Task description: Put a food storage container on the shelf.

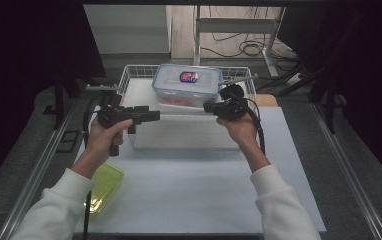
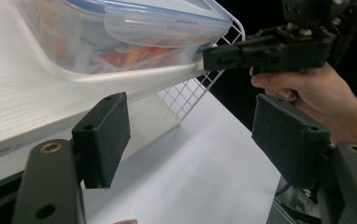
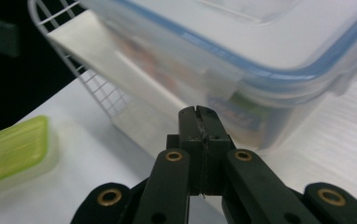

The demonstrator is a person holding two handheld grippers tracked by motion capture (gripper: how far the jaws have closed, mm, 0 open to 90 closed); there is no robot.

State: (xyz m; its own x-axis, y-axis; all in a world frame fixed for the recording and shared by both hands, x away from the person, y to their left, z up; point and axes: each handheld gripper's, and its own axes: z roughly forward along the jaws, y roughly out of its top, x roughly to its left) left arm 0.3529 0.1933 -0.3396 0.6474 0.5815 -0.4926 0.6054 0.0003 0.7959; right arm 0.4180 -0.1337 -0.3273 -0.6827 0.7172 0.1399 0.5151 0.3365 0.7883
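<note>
The clear lidded container point(image 1: 186, 85) sits in the far part of the white wire basket point(image 1: 129, 75), on the white liner sheet point(image 1: 144, 92) that covers the basket floor. The container lid is blue-rimmed, with side latch flaps; coloured contents show through the wall, but what they are cannot be told.

Left gripper point(image 1: 146, 115): held level at the near-left side of the basket, pointing right toward the container. In the left gripper view its two pads point(image 2: 104, 135) stand spread wide with nothing between them. Judgement: this spread suits bracing or taking the container's near-left side.

Right gripper point(image 1: 208, 106): held at the near-right corner of the container. In the right gripper view the jaws are pressed together on nothing, tips aimed at the latch flap point(image 3: 223, 77) just beyond them; contact cannot be confirmed. Judgement: closed jaws form a single narrow tip, suited to levering or pressing a latch.

A yellow-green lid point(image 1: 104, 187) lies on the white table mat point(image 1: 194, 185) at the near left, well apart from the basket
</note>
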